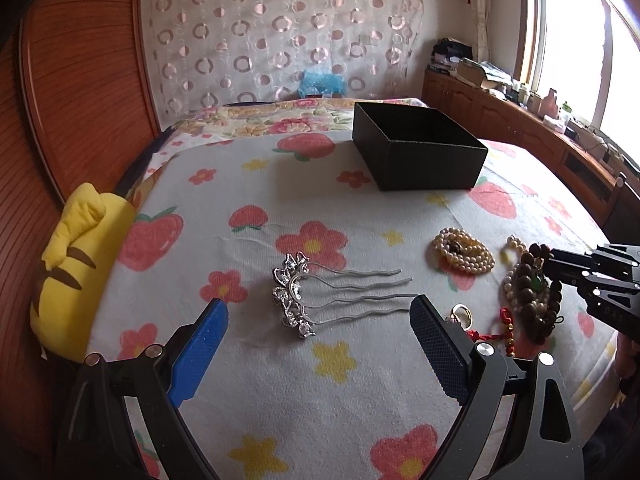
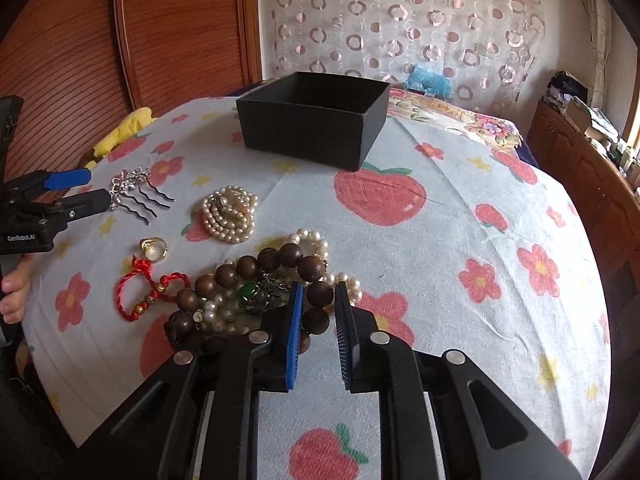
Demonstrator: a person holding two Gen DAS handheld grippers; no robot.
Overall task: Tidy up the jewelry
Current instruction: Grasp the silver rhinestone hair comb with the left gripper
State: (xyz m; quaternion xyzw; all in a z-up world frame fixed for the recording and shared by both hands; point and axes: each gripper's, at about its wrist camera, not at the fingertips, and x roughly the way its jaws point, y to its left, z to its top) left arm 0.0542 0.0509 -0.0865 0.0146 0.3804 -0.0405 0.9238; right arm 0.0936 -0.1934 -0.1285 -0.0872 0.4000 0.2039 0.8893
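A silver hair comb (image 1: 304,294) lies on the flowered bedspread between the wide-open fingers of my left gripper (image 1: 318,312); it also shows in the right wrist view (image 2: 134,192). My right gripper (image 2: 319,298) is shut on the brown wooden bead bracelet (image 2: 276,276), two beads between its blue pads. Pearl strands (image 2: 230,214) lie coiled beyond. A gold ring (image 2: 153,249) and a red cord bracelet (image 2: 138,292) lie to the left. The open black box (image 2: 316,120) stands at the back, its inside hidden.
A yellow plush toy (image 1: 76,264) lies at the bed's left edge by the wooden headboard (image 1: 80,100). A wooden cabinet (image 1: 520,120) with clutter runs along the right under the window. The person's fingers (image 2: 14,296) show at far left.
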